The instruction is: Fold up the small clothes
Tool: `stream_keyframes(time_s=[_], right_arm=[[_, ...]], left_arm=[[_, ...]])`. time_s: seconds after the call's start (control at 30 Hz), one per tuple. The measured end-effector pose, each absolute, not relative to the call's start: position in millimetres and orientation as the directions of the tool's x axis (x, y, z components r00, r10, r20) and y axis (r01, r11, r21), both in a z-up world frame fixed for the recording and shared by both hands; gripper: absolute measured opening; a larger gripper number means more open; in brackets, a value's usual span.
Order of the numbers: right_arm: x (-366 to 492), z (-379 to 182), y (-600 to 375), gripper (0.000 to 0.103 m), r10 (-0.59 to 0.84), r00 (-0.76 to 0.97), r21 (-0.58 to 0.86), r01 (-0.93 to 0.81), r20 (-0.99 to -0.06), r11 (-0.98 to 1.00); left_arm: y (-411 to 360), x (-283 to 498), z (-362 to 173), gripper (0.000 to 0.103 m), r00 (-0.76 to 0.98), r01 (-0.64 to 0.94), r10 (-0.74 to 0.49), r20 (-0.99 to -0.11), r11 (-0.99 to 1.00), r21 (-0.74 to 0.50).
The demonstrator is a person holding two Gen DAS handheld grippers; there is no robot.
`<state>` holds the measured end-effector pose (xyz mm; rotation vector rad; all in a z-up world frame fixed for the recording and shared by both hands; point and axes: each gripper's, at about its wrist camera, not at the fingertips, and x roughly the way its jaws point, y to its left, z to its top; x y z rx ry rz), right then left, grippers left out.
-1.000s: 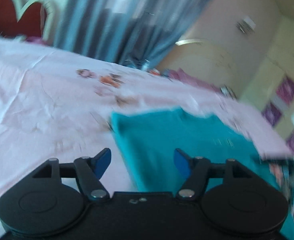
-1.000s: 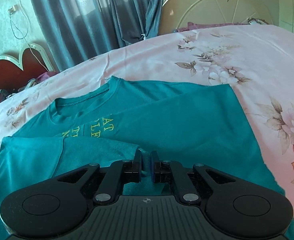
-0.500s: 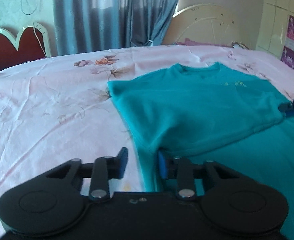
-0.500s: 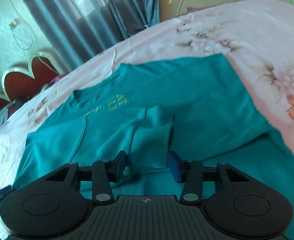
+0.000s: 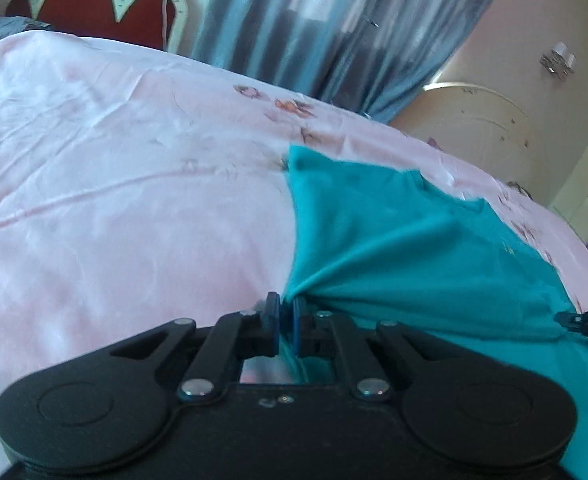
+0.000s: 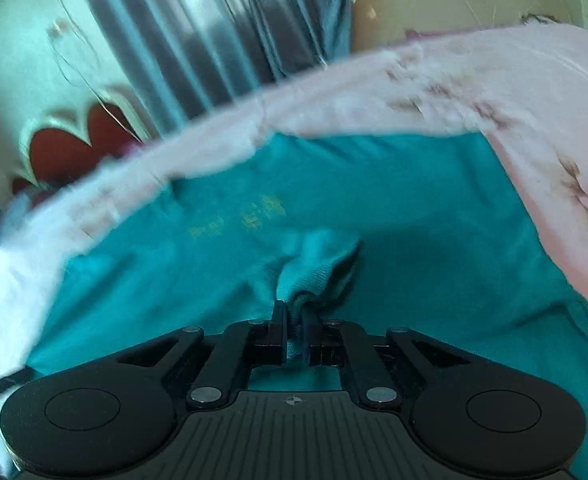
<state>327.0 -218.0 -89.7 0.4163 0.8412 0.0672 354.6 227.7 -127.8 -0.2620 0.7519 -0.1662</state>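
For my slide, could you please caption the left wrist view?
Left gripper pinches the teal shirt's edge on a pink bedsheet.

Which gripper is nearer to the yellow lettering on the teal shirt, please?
Right. The right gripper pinches a sleeve just below the yellow lettering; the left gripper grips the teal shirt at its far side edge.

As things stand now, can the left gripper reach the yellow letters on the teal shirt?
Probably not at once. The left gripper is shut on the teal shirt at its near left edge, with cloth pinched between its pads. The yellow letters lie farther across; nothing blocks the way, but it must let go first.
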Motion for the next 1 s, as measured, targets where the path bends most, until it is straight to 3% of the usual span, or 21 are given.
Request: stream_keyframes(time_s=[0.03,0.07,0.1,0.13,0.17,0.2,0.23,0.3,0.33,0.37,0.6,0.67,0.7,0.73,0.77,0.8,0.83,0.93,1.0], right_arm=[[325,-90,-220,0.006,0.234,0.672,0.404,0.106,-0.703,0.909],[324,-86,-222,0.016,0.239,0.673,0.411,0.106,-0.700,0.905],[322,-82,-224,0.032,0.214,0.685,0.397,0.118,-0.696,0.910],[317,-74,-228,0.072,0.177,0.721,0.377,0.124,-0.670,0.918],[313,-68,-233,0.082,0.176,0.757,0.385,0.107,-0.629,0.916],[315,-66,-238,0.082,0.192,0.764,0.409,0.102,-0.617,0.907],[320,-65,-243,0.082,0.201,0.760,0.431,0.114,-0.618,0.895],[331,-69,-251,0.066,0.217,0.760,0.465,0.124,-0.613,0.877],[339,-73,-253,0.053,0.221,0.750,0.475,0.139,-0.624,0.869],[345,-76,-253,0.049,0.223,0.742,0.481,0.151,-0.632,0.863],[366,-86,-249,0.049,0.226,0.723,0.475,0.158,-0.653,0.866],[366,-90,-248,0.049,0.231,0.719,0.487,0.169,-0.655,0.857],[367,-92,-248,0.049,0.231,0.716,0.488,0.172,-0.658,0.856],[368,-93,-247,0.049,0.232,0.713,0.484,0.171,-0.662,0.858],[369,-94,-246,0.048,0.232,0.712,0.478,0.165,-0.663,0.863],[371,-93,-244,0.031,0.250,0.709,0.476,0.137,-0.659,0.869],[373,-92,-242,0.005,0.269,0.704,0.473,0.107,-0.657,0.875],[372,-77,-230,0.005,0.241,0.757,0.402,0.031,-0.607,0.915],[380,-84,-227,0.005,0.213,0.739,0.364,0.048,-0.640,0.930]], left_arm=[[229,356,-126,0.011,0.703,0.079,-0.263,-0.661,0.952,-0.295],[233,356,-123,0.018,0.685,0.106,-0.297,-0.665,0.944,-0.313],[241,353,-117,0.032,0.668,0.128,-0.330,-0.667,0.934,-0.334],[247,350,-113,0.055,0.671,0.131,-0.332,-0.663,0.933,-0.334],[255,346,-106,0.063,0.692,0.130,-0.325,-0.644,0.934,-0.332],[262,347,-100,0.065,0.717,0.125,-0.315,-0.621,0.936,-0.330],[268,356,-96,0.062,0.729,0.123,-0.314,-0.609,0.934,-0.336],[273,384,-93,0.053,0.734,0.123,-0.333,-0.592,0.922,-0.366],[269,403,-93,0.049,0.735,0.141,-0.346,-0.584,0.919,-0.367],[263,421,-94,0.049,0.733,0.161,-0.351,-0.583,0.922,-0.353],[224,517,-121,0.046,0.670,0.201,-0.363,-0.648,0.928,-0.313],[220,528,-127,0.040,0.659,0.200,-0.365,-0.658,0.928,-0.315],[221,531,-130,0.030,0.655,0.200,-0.373,-0.658,0.924,-0.325],[222,534,-131,0.002,0.652,0.206,-0.381,-0.656,0.921,-0.330],[223,535,-130,0.003,0.659,0.206,-0.385,-0.646,0.919,-0.337],[227,534,-127,0.003,0.677,0.210,-0.401,-0.617,0.909,-0.361],[232,530,-122,0.003,0.708,0.205,-0.393,-0.587,0.910,-0.362],[242,525,-119,0.003,0.742,0.198,-0.382,-0.552,0.910,-0.364],[239,529,-128,0.003,0.715,0.206,-0.371,-0.593,0.922,-0.329]])
